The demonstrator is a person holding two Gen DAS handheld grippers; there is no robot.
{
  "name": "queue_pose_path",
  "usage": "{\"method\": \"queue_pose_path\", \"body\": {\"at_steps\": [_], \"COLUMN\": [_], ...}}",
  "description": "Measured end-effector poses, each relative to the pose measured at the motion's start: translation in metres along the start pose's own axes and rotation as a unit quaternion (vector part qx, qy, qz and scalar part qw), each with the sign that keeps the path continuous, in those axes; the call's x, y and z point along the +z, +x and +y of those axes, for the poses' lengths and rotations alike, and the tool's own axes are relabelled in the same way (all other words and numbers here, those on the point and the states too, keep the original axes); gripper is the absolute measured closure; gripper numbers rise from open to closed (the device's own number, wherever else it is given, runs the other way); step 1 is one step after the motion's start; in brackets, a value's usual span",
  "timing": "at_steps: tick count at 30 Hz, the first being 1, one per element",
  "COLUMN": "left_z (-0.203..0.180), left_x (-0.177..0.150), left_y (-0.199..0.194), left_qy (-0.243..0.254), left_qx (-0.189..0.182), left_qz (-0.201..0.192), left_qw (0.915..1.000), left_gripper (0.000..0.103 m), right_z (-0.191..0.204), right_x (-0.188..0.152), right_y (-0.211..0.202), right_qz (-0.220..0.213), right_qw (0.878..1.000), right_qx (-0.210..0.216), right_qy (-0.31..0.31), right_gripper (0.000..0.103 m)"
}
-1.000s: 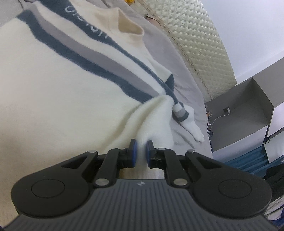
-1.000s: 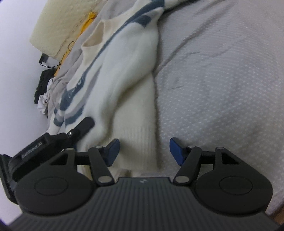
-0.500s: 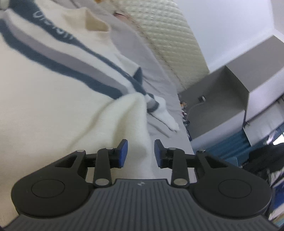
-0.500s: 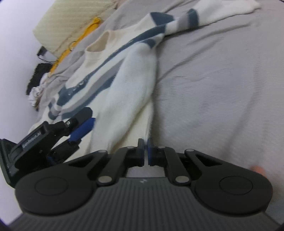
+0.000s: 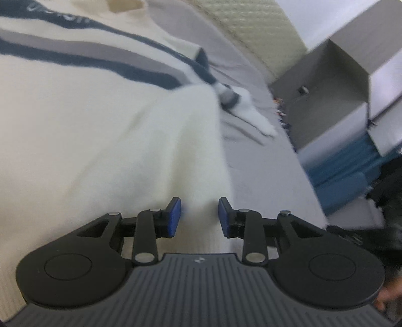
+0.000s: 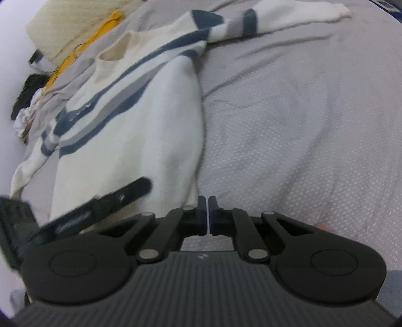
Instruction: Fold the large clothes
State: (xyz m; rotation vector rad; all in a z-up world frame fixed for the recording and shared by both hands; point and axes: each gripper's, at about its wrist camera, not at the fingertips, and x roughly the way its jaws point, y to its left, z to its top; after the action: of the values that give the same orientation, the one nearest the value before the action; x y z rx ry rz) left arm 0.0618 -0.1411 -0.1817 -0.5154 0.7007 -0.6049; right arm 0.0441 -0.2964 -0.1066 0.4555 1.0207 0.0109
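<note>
Left wrist view: a cream sweater [image 5: 83,120] with navy and grey chest stripes lies spread flat on a grey bed [image 5: 271,181]. Its long axis runs away from the camera, hem nearest, collar at the far top. The left claw [image 5: 199,213] hovers over the sweater's right-hand side edge near the hem, pointing gently downward. Its blue pads stand partly apart with fuzzy cream fabric showing between them, but they are not pressing on it, so nothing is held. One striped sleeve [image 5: 241,110] trails outward to the right across the bed. A grey cabinet [image 5: 334,95] stands beyond the bed's edge.

Right wrist view: the same sweater [image 6: 140,130] stretches from the near left to the far upper middle, its collar [image 6: 113,50] far off and one sleeve [image 6: 276,20] reaching toward the top right. The right claw [image 6: 208,216] tilts steeply down, its jaws pressed fully together. It sits at the hem corner, though whether fabric is pinched between the pads cannot be told. The left claw [image 6: 120,198] appears as a dark blurred bar lying over the hem to the left, so both claws are at the near hem. A side fold would likely start there.
</note>
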Motion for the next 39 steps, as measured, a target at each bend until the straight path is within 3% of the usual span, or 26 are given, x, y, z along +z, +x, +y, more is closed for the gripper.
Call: {"method": "queue_pose_path", "body": {"at_steps": [3, 6, 7, 8, 9, 10, 11, 15, 18, 23, 26, 30, 34, 38, 39], "left_z": [-0.01, -0.021, -0.025, -0.03, -0.032, -0.031, -0.028, 0.0, 0.024, 0.052, 0.057, 0.055, 0.056, 0.058, 0.059], "left_x": [-0.005, -0.014, -0.015, -0.018, -0.021, -0.021, -0.019, 0.001, 0.012, 0.022, 0.024, 0.025, 0.023, 0.023, 0.023], "left_y": [-0.004, -0.001, 0.002, 0.006, 0.009, 0.012, 0.011, -0.015, -0.038, -0.059, -0.06, -0.059, -0.061, -0.065, -0.065], "left_qy": [0.028, 0.069, 0.083, 0.102, 0.112, 0.113, 0.104, 0.014, -0.056, -0.127, -0.147, -0.15, -0.155, -0.154, -0.16], "left_qx": [-0.013, 0.007, 0.019, 0.037, 0.052, 0.06, 0.062, 0.015, -0.028, -0.061, -0.067, -0.07, -0.076, -0.078, -0.09], "left_qz": [0.008, 0.017, 0.02, 0.027, 0.029, 0.031, 0.028, -0.007, -0.034, -0.066, -0.071, -0.072, -0.076, -0.079, -0.083], "left_qw": [0.9995, 0.9975, 0.9961, 0.9937, 0.9919, 0.9913, 0.9923, 0.9998, 0.9974, 0.9879, 0.9843, 0.9836, 0.9821, 0.9817, 0.9796], "left_gripper": [0.043, 0.043, 0.043, 0.05, 0.072, 0.081, 0.087, 0.089, 0.089, 0.09, 0.09, 0.09, 0.09, 0.087, 0.082], "right_z": [-0.006, -0.007, -0.005, -0.004, -0.002, -0.002, -0.001, 0.01, 0.024, 0.071, 0.103, 0.131, 0.137, 0.128, 0.126], "right_x": [0.002, 0.002, 0.002, 0.002, 0.001, -0.001, -0.001, -0.005, -0.009, -0.027, -0.046, -0.061, -0.049, -0.037, -0.035], "right_y": [0.001, 0.002, 0.002, 0.001, 0.001, -0.001, -0.003, -0.008, -0.01, -0.007, -0.001, 0.022, 0.049, 0.048, 0.042], "right_qz": [0.003, 0.003, 0.001, -0.001, -0.003, -0.007, -0.013, -0.033, -0.047, -0.08, -0.11, -0.132, -0.151, -0.223, -0.24], "right_qw": [1.0, 1.0, 1.0, 1.0, 1.0, 1.0, 1.0, 0.998, 0.992, 0.964, 0.929, 0.887, 0.882, 0.884, 0.885], "right_qx": [0.004, 0.01, 0.01, 0.011, 0.013, 0.016, 0.017, 0.019, 0.042, 0.04, 0.019, -0.047, -0.096, -0.13, -0.133], "right_qy": [0.016, 0.015, 0.01, 0.003, -0.002, -0.006, -0.011, -0.052, -0.106, -0.251, -0.353, -0.441, -0.437, -0.391, -0.376], "right_gripper": [0.096, 0.096, 0.091, 0.086, 0.07, 0.047, 0.041, 0.039, 0.036, 0.032, 0.032, 0.032, 0.032, 0.033, 0.033]}}
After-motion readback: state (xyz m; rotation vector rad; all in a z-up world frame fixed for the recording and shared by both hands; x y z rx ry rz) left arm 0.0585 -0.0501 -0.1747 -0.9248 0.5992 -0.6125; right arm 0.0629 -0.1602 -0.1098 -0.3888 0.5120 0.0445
